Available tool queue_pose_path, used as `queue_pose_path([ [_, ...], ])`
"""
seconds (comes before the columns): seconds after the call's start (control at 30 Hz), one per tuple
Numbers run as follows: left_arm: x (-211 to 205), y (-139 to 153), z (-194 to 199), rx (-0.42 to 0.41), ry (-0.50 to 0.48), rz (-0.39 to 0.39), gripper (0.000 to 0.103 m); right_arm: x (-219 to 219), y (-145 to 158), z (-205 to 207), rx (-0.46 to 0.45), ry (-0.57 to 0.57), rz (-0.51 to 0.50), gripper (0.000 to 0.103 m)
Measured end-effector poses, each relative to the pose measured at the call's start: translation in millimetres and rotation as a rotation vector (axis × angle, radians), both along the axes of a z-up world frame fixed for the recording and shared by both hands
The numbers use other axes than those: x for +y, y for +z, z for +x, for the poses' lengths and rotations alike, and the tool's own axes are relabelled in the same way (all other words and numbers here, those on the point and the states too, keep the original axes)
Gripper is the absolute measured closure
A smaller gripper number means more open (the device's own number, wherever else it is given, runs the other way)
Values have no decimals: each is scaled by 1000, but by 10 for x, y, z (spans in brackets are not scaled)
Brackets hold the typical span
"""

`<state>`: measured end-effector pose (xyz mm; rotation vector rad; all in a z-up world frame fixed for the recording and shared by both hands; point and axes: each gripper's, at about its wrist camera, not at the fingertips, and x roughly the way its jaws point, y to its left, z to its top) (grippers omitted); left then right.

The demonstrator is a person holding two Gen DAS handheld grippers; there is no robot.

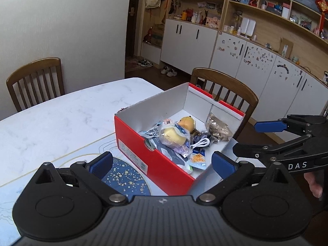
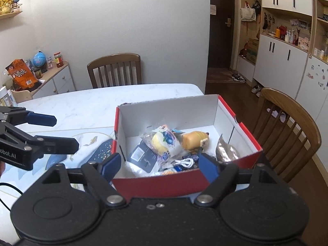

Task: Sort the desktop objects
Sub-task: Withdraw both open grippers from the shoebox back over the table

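A red shoebox (image 1: 143, 153) (image 2: 160, 184) with a white inside stands open on the marble table (image 1: 61, 112). In it lie a wrapped yellow bun (image 1: 174, 137) (image 2: 164, 143), a tan toy figure (image 1: 187, 124) (image 2: 194, 140), a silver foil bag (image 1: 218, 128) (image 2: 226, 151), a coiled white cable (image 1: 202, 143) (image 2: 185, 162) and some smaller packets. My left gripper (image 1: 162, 165) (image 2: 57, 131) hovers open at the box's near left corner. My right gripper (image 2: 160, 167) (image 1: 254, 138) hovers open over the box's near wall. Neither holds anything.
A pale mat with a dark blue speckled disc (image 1: 123, 176) lies under and beside the box. Wooden chairs stand at the table's far side (image 2: 114, 69) and right end (image 2: 291, 123). A hand (image 1: 313, 184) grips the right tool. Cabinets and shelves line the right wall.
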<state>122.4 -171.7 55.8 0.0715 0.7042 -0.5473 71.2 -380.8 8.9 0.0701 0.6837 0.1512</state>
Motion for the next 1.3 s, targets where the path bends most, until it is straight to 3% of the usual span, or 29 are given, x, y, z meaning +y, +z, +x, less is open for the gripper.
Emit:
queue_pose_path([
  [1.3,145,-149,-183,28,-64,27,0,227,-161,-255,40,-74,20,20],
])
